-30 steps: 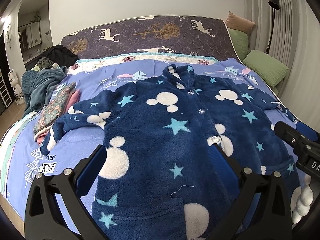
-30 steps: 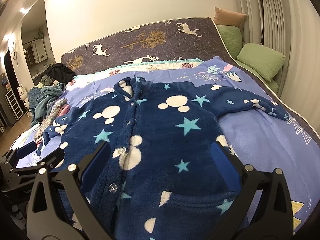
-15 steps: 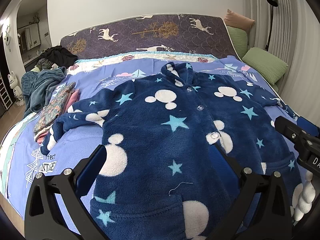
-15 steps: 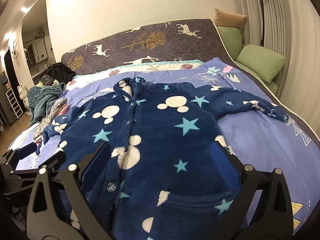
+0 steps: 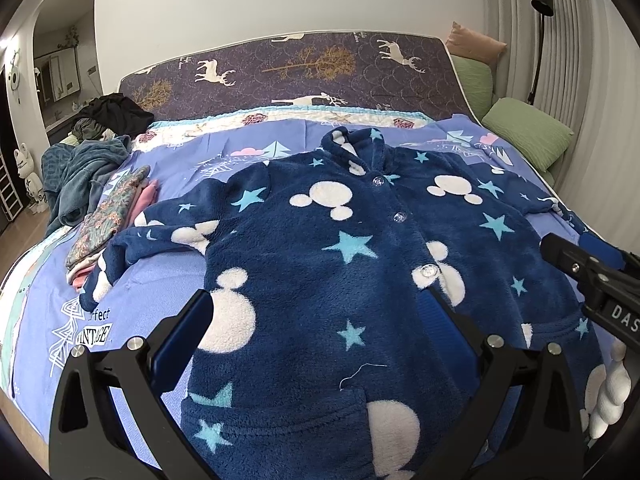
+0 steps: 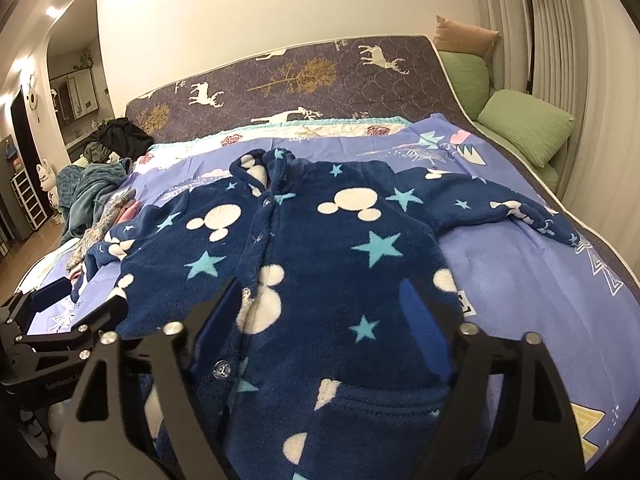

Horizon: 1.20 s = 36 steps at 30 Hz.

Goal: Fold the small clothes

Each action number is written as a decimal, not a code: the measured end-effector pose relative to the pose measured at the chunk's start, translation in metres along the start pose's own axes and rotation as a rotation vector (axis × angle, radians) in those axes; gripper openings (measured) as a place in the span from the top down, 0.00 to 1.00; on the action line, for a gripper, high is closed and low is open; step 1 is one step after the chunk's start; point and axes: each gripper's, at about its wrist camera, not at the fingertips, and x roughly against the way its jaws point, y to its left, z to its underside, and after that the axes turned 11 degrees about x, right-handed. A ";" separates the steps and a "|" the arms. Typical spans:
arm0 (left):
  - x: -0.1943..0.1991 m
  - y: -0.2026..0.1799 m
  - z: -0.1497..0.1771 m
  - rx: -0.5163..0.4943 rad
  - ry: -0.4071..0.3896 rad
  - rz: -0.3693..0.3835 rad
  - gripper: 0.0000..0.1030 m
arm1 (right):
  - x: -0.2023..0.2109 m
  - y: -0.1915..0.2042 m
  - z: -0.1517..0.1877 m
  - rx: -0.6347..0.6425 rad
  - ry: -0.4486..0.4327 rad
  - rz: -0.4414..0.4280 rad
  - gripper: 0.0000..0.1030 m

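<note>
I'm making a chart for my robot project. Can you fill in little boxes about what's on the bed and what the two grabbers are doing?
garment: navy fleece jacket with stars, spread flat, front up, buttoned
surface: bed with a purple printed cover
left gripper: open, over the jacket's lower part
right gripper: jaws just been closing, jacket fabric between them, not pinched yet
side pile: folded clothes past one sleeve
folding: not started

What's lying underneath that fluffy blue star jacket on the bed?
The jacket lies spread flat on a lilac printed bedcover, which shows all around it. Whether anything else sits beneath the jacket cannot be seen; the fleece covers it.
</note>
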 end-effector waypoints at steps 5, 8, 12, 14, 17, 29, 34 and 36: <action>-0.001 0.003 0.000 0.008 0.004 -0.002 0.01 | 0.000 0.004 -0.001 0.018 0.000 0.015 0.30; -0.001 0.005 -0.002 0.011 0.006 -0.001 0.01 | 0.000 0.008 -0.001 0.033 -0.002 0.017 0.31; -0.001 0.006 -0.002 0.015 0.008 -0.002 0.01 | -0.002 0.012 -0.002 0.043 0.004 0.015 0.31; -0.003 0.009 -0.004 0.018 0.011 -0.005 0.01 | -0.004 0.014 -0.002 0.045 0.005 0.009 0.31; -0.004 0.013 -0.006 0.023 0.011 -0.010 0.01 | -0.007 0.017 -0.002 0.052 0.010 0.005 0.31; -0.013 0.036 -0.006 0.078 0.023 0.007 0.01 | -0.017 0.025 -0.003 0.074 0.042 -0.005 0.31; -0.030 0.083 -0.008 0.224 0.070 0.055 0.02 | -0.025 0.019 -0.001 0.043 0.085 -0.035 0.30; -0.038 0.115 -0.012 0.325 0.094 0.068 0.10 | -0.027 0.018 0.000 0.049 0.090 -0.020 0.28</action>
